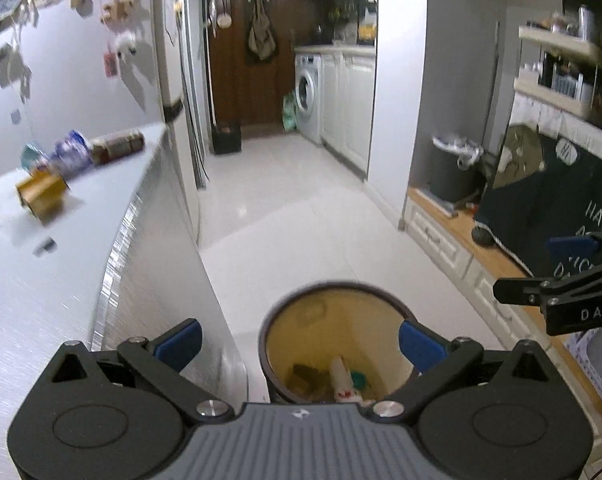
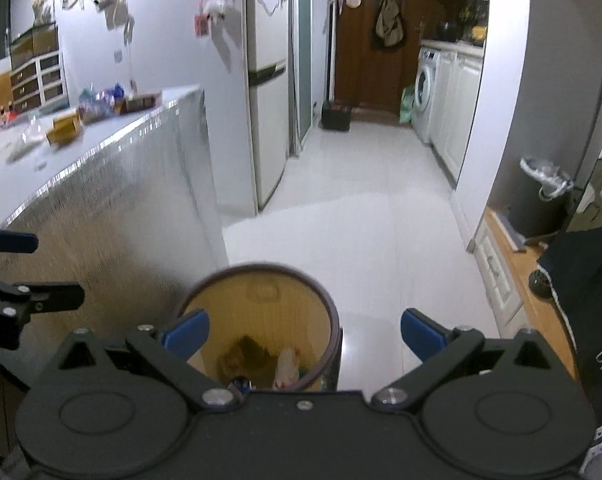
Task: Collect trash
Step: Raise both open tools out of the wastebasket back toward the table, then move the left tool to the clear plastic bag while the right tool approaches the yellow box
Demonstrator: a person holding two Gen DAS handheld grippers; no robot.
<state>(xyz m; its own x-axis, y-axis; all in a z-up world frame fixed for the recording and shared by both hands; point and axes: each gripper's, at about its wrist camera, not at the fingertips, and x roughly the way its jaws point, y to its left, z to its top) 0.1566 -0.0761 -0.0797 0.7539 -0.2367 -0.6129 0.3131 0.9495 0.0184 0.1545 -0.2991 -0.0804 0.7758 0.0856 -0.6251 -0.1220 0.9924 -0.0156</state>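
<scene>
While both tools hang over the floor with nothing between their blue pads, the left hand-held gripper (image 1: pixel 299 346) sits released, its jaws spread wide at the bottom of its own view, and the right hand-held gripper (image 2: pixel 305 336) is likewise released and empty at the bottom of its view. Just beyond both, low in the centre of each frame, stands a round bin (image 1: pixel 269 344) with a dark rim and a yellowish inside; some scraps already lie at its bottom, among them a white crumpled piece, though they are too blurred to name. Further out, to the left, the table (image 1: pixel 41 280) carries what looks like the remaining trash at the upper left of the frame: a small yellow box (image 1: pixel 41 196), a crumpled bluish bag (image 1: pixel 72 152) and a brown packet (image 1: pixel 118 145), all near each other and well apart from the bin. My judgement is that these will be light and easily crushed; the box should be stiff enough to pinch across its flat sides, while the bag is probably soft and slippery, best taken at a bunched fold. A second dark bin (image 1: pixel 453 176) with a white liner stands at the right, beyond the floor.
</scene>
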